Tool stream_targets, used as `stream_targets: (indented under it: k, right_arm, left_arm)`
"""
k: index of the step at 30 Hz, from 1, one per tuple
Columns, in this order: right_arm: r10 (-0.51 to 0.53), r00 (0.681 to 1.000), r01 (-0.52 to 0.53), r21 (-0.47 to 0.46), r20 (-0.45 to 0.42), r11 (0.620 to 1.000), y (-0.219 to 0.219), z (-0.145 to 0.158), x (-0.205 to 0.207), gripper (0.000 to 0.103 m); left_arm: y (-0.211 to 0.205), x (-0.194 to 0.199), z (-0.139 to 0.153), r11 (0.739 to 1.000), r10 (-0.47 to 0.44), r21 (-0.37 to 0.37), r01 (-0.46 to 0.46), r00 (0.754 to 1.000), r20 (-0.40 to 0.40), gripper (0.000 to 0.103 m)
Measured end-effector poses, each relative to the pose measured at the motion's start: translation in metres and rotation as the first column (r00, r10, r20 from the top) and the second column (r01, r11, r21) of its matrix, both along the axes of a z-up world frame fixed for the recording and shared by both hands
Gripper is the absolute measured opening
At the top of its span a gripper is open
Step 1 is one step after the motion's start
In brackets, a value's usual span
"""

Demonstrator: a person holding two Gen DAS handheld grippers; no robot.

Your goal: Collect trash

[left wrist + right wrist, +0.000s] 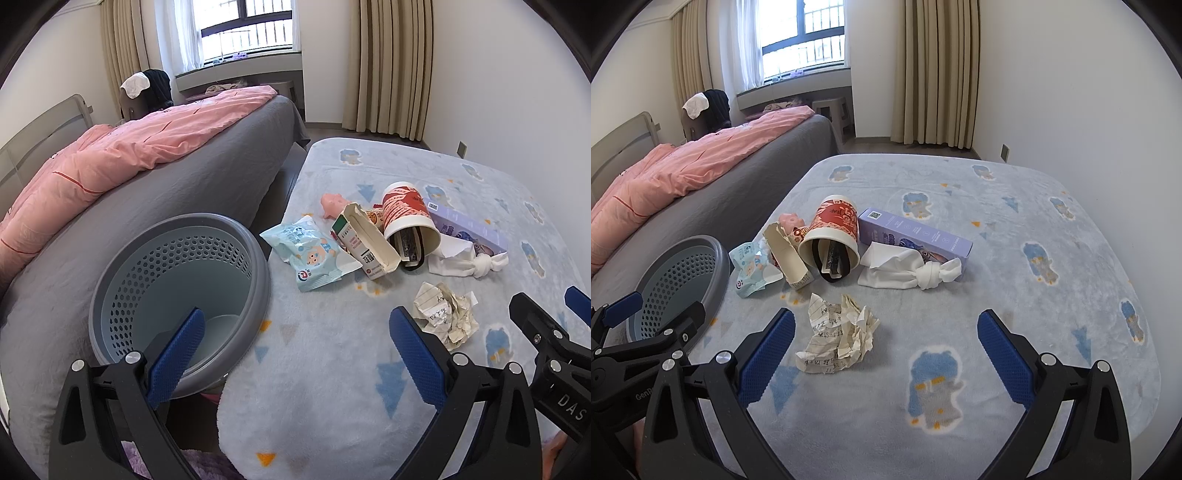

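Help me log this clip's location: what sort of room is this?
Most likely a bedroom. A bed with a pink quilt stands along the left, and curtains frame a window. Litter lies on a fleecy blanket beside a bin.

Left tool [295, 347]: your fingers [173, 356] are spread wide, blue pads facing each other, nothing between them. Right tool [886, 350]: spread equally wide, fingers [1006, 356] empty, held level just beside the left tool, both pointing forward.
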State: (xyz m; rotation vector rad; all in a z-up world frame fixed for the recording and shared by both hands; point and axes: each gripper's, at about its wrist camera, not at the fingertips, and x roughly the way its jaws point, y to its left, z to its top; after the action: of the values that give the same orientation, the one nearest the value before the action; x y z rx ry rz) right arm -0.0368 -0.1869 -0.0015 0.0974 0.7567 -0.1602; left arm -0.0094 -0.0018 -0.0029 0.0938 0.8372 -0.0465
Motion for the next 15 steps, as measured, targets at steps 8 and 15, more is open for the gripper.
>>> stream_targets:
  k: [8,15]
  right_arm:
    - [0.001,1.0,-0.001,0.003,-0.001,1.0,0.0,0.0,0.0,0.097]
    - [0.007,1.0,-0.008,0.039,0.006,0.999,-0.012,0.0,-0.002,0.097]
  left_arm:
    - [0.0,0.001,0.0,1.0,0.002,-0.001,-0.002,1.0,-0.001,0.096]
    - [0.002,0.003,-0.004,1.0,0.01,-0.007,-0.01,1.0,-0.015,0.096]
